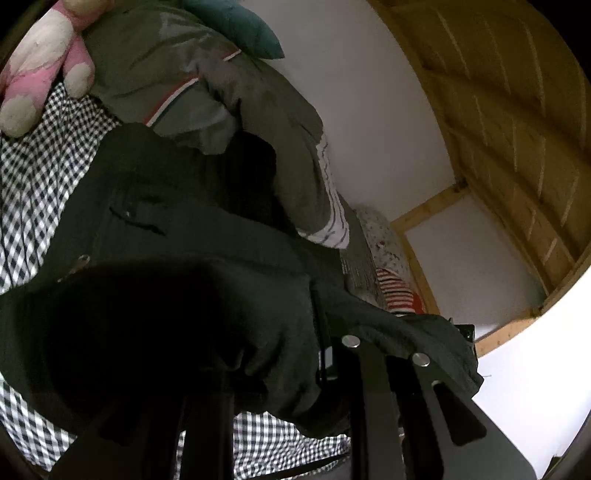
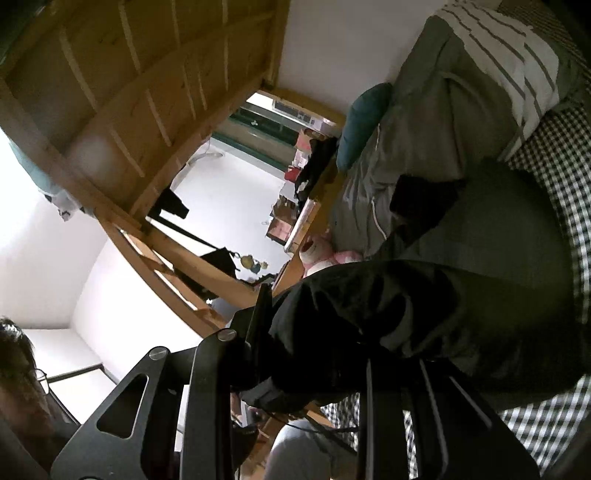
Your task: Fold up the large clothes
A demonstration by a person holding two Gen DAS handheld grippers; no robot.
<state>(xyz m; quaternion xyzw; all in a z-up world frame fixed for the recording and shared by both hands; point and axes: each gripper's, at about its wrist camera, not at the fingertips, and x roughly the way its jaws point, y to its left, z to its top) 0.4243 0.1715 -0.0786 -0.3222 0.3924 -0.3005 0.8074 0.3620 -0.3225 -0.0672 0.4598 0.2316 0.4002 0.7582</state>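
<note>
Both my grippers hold a dark garment lifted over a checked bed

My left gripper [image 1: 325, 354] and right gripper [image 2: 280, 354] each pinch bunched cloth of the dark garment [image 1: 177, 266]; it drapes onto the checked sheet [image 1: 40, 166], near a grey-green duvet [image 1: 177, 74]

garment [image 1: 177, 258] draped over my left tool [image 1: 332, 354] and my right tool [image 2: 258, 332], above the bed sheet [image 1: 33, 177] | quilt [image 1: 177, 66] behind garment | plush toy [image 1: 40, 62] left of quilt | cushion [image 1: 240, 26] on quilt, against wall [image 1: 369, 110]
</note>
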